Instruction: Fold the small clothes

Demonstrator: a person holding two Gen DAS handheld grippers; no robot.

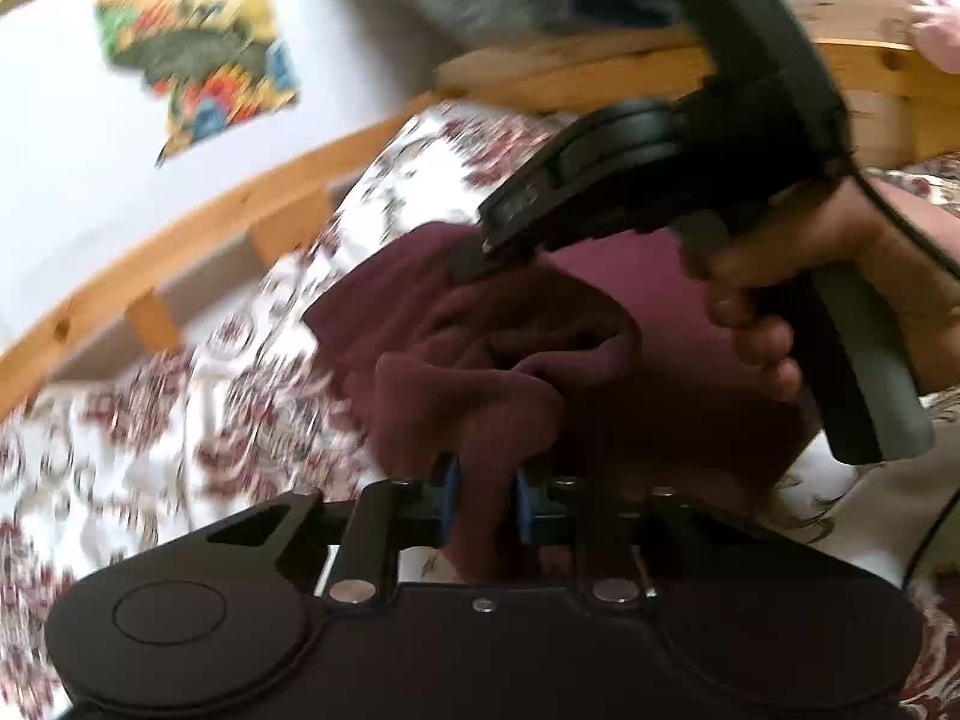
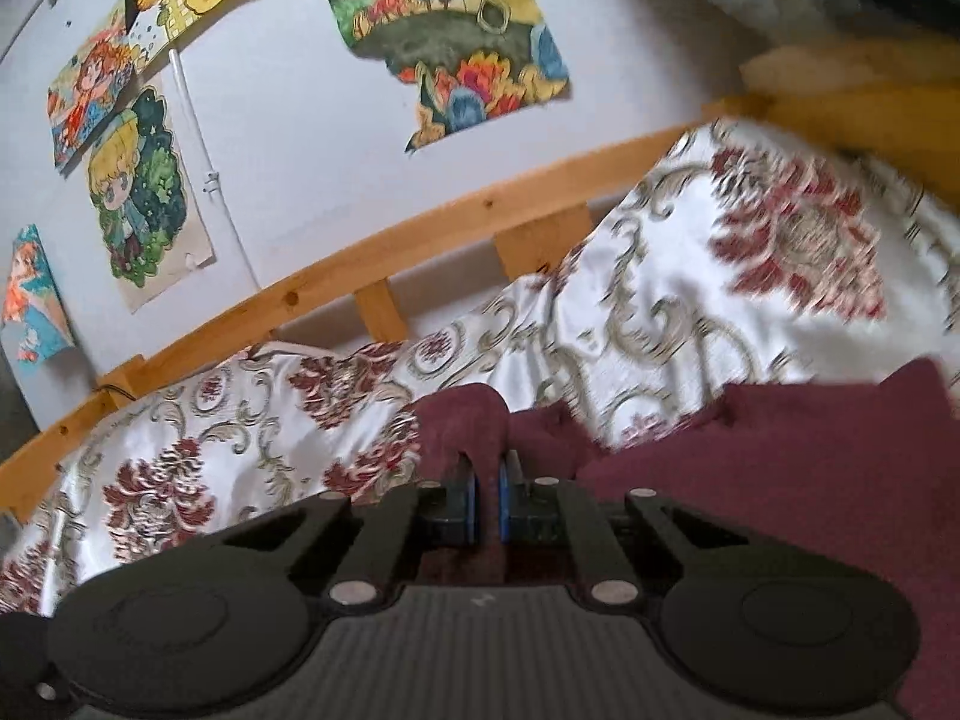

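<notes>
A maroon garment [image 1: 480,354] lies bunched on the floral bedspread [image 1: 180,420]. My left gripper [image 1: 486,498] is shut on a fold of it, cloth pinched between the blue pads. My right gripper [image 1: 474,258] shows in the left wrist view, held by a hand above the garment's far part, its fingertips at the cloth. In the right wrist view my right gripper [image 2: 487,492] is shut on a raised edge of the maroon garment [image 2: 750,468], which spreads to the right over the bedspread [image 2: 240,438].
A wooden bed rail [image 2: 360,264] runs along the far side against a white wall with several coloured drawings [image 2: 456,30]. A wooden headboard [image 1: 600,60] stands at the back right. Both views are motion-blurred.
</notes>
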